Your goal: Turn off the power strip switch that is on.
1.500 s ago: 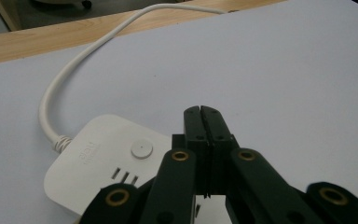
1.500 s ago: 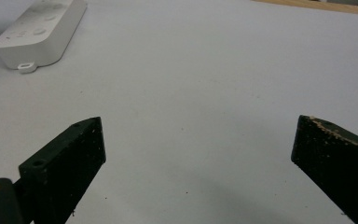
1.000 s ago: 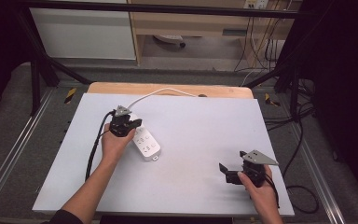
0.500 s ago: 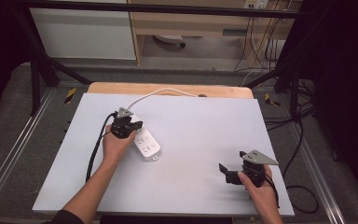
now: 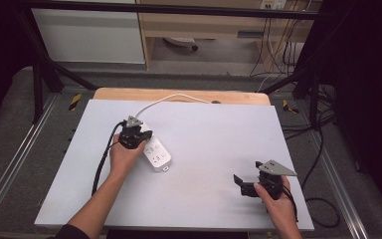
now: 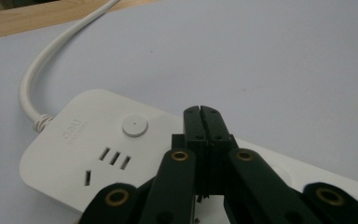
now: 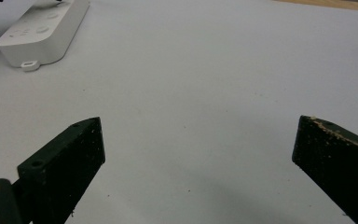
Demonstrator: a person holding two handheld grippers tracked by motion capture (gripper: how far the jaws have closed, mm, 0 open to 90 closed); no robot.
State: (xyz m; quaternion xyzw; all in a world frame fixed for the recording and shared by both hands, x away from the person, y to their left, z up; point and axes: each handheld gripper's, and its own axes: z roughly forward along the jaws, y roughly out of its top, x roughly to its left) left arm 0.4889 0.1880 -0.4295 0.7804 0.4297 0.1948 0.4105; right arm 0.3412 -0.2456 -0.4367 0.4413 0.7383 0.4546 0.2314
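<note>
Power strip [image 6: 93, 154] could be pushed aside if its button [image 6: 135, 126], just ahead of the closed left gripper [image 6: 200, 112], is pressed off-centre.

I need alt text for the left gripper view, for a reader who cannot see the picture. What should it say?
A black two-jaw tool, jaws shut together with nothing between them, hovers just above a white power strip near its round button. The strip lies on a pale grey table, and its white cable curves away toward the wooden edge at the top left.
</note>
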